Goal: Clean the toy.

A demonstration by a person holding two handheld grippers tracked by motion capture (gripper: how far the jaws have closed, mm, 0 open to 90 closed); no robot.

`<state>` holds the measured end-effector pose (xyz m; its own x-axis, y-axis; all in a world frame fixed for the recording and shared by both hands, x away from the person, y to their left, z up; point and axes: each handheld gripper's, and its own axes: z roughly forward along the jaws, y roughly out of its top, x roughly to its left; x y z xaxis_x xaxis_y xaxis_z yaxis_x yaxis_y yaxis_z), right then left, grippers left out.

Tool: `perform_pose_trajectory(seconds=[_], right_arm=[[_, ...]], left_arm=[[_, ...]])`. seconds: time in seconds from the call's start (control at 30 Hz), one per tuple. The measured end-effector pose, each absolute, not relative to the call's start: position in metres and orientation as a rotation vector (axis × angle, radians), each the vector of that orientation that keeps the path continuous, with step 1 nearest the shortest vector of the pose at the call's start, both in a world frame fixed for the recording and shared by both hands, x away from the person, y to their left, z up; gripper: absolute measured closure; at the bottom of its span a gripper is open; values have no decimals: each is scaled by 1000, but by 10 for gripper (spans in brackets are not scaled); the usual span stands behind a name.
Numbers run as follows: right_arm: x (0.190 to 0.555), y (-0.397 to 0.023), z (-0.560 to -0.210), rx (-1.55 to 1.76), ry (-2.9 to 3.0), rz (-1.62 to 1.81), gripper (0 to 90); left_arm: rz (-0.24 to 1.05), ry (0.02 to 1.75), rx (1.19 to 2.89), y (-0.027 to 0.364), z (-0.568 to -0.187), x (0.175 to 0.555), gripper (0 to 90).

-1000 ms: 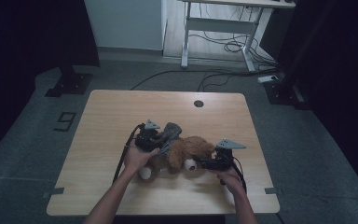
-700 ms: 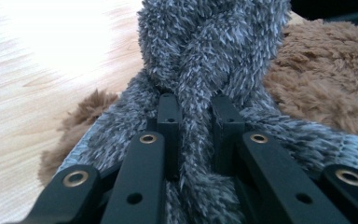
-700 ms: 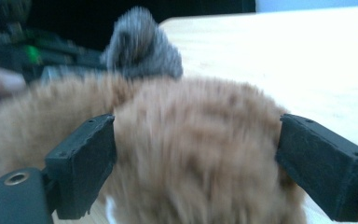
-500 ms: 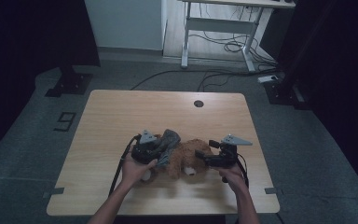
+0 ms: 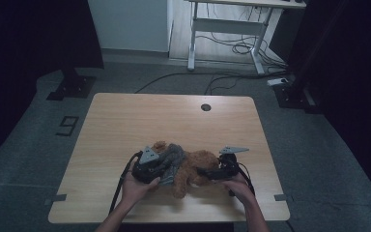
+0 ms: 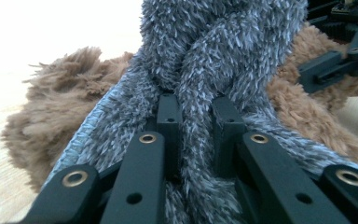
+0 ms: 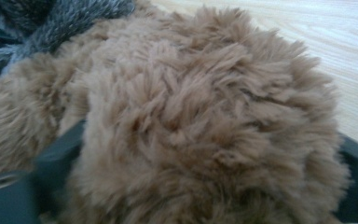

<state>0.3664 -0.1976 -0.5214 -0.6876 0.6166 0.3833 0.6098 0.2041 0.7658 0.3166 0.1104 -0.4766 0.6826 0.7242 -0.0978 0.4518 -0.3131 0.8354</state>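
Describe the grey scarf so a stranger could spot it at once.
Start at the wooden table and go to its near edge, where a brown plush toy lies. The scarf is draped over the toy's left side, pinched in the left hand-held gripper. It is the only grey, fuzzy piece against brown fur.

Brown plush toy (image 5: pixel 196 164), grey scarf (image 5: pixel 173 155)

Left gripper (image 5: pixel 160 170) pulled nearer the table's (image 5: pixel 125 121) front edge, dragging the pinched grey scarf (image 5: pixel 173 155) with it. Brown teddy bear (image 5: pixel 195 166) drawn along toward the person, now lying closer to the front edge. Right gripper's (image 5: pixel 204 171) jaws just closing a little around the bear's fluffy bulk
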Motion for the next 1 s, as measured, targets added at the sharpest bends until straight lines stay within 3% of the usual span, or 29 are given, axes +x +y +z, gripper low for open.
perform_pose_trajectory(seconds=[0.17, 0.37, 0.63, 0.8, 1.0], right_arm=[[363, -199, -521, 1205, 2388, 1572, 356], [368, -197, -516, 1209, 2262, 1587, 498], [406, -184, -504, 1242, 2109, 1565, 544], [429, -180, -498, 1246, 2041, 1524, 539], [425, -187, -503, 1180, 2086, 1549, 474]], left_arm=[[420, 914, 1932, 109, -481, 312, 765], [472, 924, 1922, 106, -470, 330, 765], [561, 981, 1907, 105, -456, 375, 764], [532, 1045, 1867, 111, -458, 403, 763], [475, 1027, 1883, 113, -464, 392, 761]])
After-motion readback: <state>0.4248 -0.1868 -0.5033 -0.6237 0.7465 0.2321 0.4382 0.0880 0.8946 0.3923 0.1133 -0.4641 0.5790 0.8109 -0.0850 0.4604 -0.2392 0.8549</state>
